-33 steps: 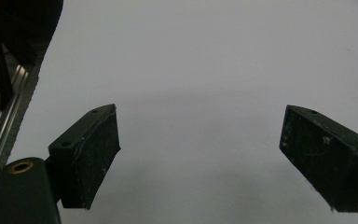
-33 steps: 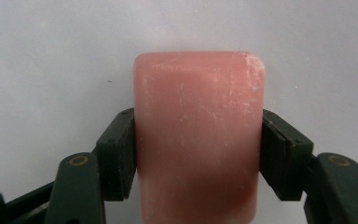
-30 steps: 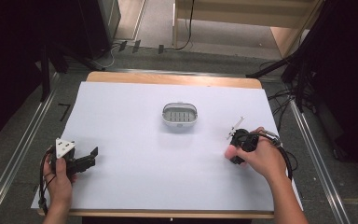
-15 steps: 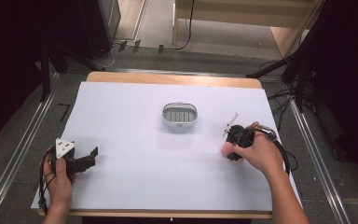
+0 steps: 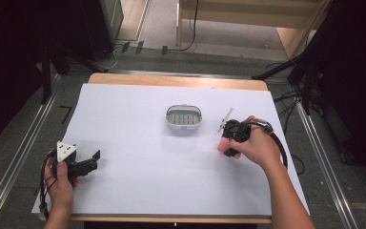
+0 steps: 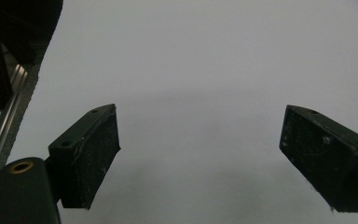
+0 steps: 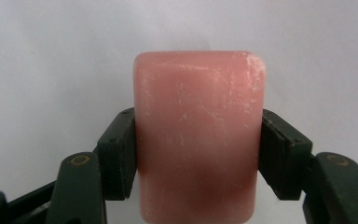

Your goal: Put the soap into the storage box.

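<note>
The right claw (image 7: 196, 154) squeezes a pink soap bar (image 7: 198, 135) by its 2 long sides, just above the tabletop (image 5: 138, 191). The soap is slick, so it might slip out and miss the soap dish (image 5: 184, 117), which sits at 10 o'clock from it. The right gripper view shows the pads pressing the soap; the high view shows the dish and the left claw (image 5: 89, 162), spread wide and holding nothing.
</note>
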Motion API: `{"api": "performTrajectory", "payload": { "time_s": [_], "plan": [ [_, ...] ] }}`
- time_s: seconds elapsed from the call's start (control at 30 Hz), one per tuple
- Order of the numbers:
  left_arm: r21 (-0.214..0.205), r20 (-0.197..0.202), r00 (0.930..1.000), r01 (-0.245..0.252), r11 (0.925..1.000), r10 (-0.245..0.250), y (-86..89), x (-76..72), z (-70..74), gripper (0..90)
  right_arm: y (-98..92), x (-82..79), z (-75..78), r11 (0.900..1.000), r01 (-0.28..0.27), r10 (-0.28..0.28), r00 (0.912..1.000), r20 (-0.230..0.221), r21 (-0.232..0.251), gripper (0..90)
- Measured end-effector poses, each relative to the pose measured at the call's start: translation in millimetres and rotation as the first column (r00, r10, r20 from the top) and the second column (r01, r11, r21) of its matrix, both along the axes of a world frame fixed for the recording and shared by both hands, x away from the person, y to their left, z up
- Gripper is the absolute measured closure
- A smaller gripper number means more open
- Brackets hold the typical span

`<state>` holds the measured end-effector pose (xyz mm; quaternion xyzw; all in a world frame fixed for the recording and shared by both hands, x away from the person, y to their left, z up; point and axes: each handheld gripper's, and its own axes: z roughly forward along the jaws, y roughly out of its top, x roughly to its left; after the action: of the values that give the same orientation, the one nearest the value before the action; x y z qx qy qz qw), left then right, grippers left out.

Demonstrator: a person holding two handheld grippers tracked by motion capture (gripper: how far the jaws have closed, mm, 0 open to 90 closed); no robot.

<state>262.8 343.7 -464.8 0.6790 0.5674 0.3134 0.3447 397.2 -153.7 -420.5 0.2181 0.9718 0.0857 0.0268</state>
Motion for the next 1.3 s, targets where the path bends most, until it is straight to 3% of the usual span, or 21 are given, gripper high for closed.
{"api": "performTrajectory", "payload": {
  "time_s": [0.67, 0.8, 1.3],
  "plan": [
    [0.000, -0.001, 1.0000, 0.001, 1.0000, -0.001, 0.1, 0.0, 0.1, 12.8, 39.6, 16.9, 7.5, 0.9960, -0.088, 0.088, 0.9960, 0.011, 0.010, 38.7],
    [-0.001, 0.000, 1.0000, 0.000, 1.0000, 0.000, 0.0, 0.0, 0.0, 12.8, 49.4, 21.9, 11.5, 0.9927, -0.116, 0.116, 0.9932, 0.002, 0.032, 38.7],
    [-0.002, 0.000, 1.0000, 0.003, 1.0000, -0.003, 0.4, 0.0, 0.1, 12.8, 83.0, 30.8, 23.9, 0.9832, -0.177, 0.177, 0.9841, 0.013, 0.042, 38.7]
  ]
}}
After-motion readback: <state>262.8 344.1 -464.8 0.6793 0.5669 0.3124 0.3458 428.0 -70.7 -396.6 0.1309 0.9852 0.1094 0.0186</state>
